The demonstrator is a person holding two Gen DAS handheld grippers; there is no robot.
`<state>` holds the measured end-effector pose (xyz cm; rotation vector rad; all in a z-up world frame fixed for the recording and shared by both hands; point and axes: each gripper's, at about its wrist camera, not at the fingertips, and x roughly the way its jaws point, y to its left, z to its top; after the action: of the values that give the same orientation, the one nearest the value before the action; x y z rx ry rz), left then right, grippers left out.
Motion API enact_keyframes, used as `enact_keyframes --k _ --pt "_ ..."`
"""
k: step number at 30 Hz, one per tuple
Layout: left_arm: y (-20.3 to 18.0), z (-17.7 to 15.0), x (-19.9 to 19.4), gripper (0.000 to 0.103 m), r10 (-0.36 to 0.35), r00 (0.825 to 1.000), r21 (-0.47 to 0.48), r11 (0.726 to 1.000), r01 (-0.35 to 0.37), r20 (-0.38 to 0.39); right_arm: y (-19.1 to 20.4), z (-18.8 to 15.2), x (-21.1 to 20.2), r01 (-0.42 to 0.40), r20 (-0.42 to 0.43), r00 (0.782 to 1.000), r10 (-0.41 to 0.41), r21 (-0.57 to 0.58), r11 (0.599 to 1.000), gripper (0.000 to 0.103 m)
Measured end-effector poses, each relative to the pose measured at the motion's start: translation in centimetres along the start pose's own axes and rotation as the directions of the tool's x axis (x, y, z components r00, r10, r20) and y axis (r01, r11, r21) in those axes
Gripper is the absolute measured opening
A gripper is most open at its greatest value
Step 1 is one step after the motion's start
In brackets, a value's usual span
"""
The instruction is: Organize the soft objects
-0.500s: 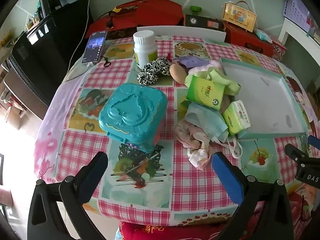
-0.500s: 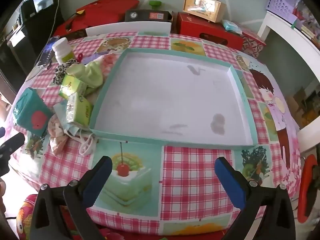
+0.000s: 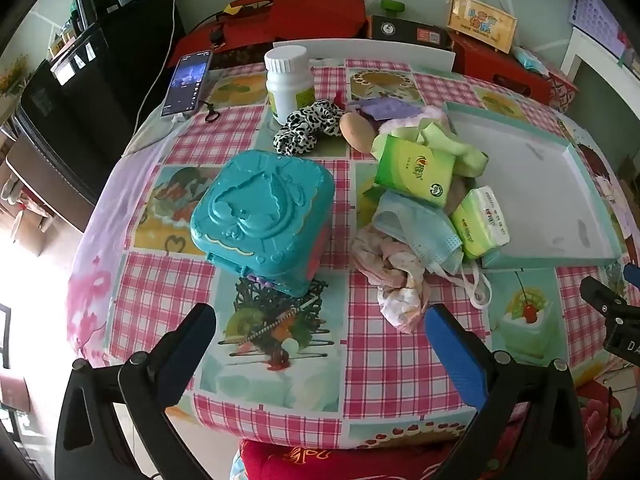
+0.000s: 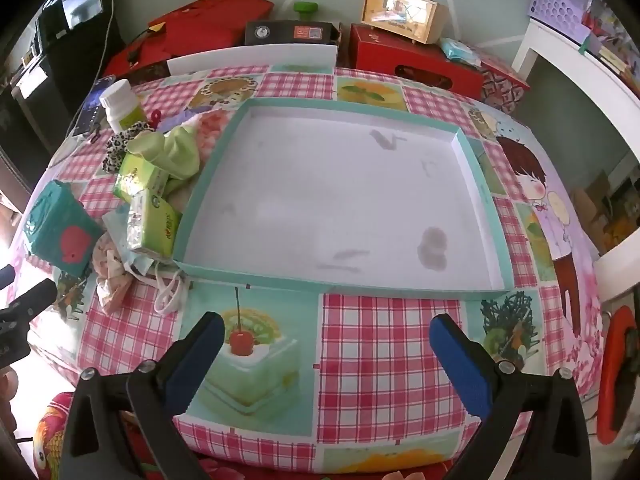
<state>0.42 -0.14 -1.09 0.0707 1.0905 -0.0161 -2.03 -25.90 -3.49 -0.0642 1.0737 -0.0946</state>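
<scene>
Risk lies in the tangled pile [image 3: 424,216] ahead and right of the left gripper [image 3: 320,336]: mask loops could drag tissue packs along. Both grippers, left and right [image 4: 326,344], gape wide, holding nothing. Tray [image 4: 482,196] sits empty ahead of the right one.

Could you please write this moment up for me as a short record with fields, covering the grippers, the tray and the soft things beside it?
left gripper: open, nothing between the jaws, above the table's near edge
right gripper: open, nothing between the jaws, in front of the tray
tray: shallow, teal rim, white floor, nothing in it
pile beside the tray's left side: two green tissue packs, blue face mask, pink patterned cloth, light green cloth
further back: leopard-print scrunchie, white bottle
teal plastic case: left of the pile
</scene>
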Motion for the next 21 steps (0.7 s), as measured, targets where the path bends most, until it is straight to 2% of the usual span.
enact_keyframes --k 21 --pt "0.26 -0.17 -0.14 0.103 0.021 1.000 -0.022 1.000 -0.021 -0.010 0.19 0.34 -0.74 0.004 0.002 1.000 -0.003 -0.014 1.000 0.103"
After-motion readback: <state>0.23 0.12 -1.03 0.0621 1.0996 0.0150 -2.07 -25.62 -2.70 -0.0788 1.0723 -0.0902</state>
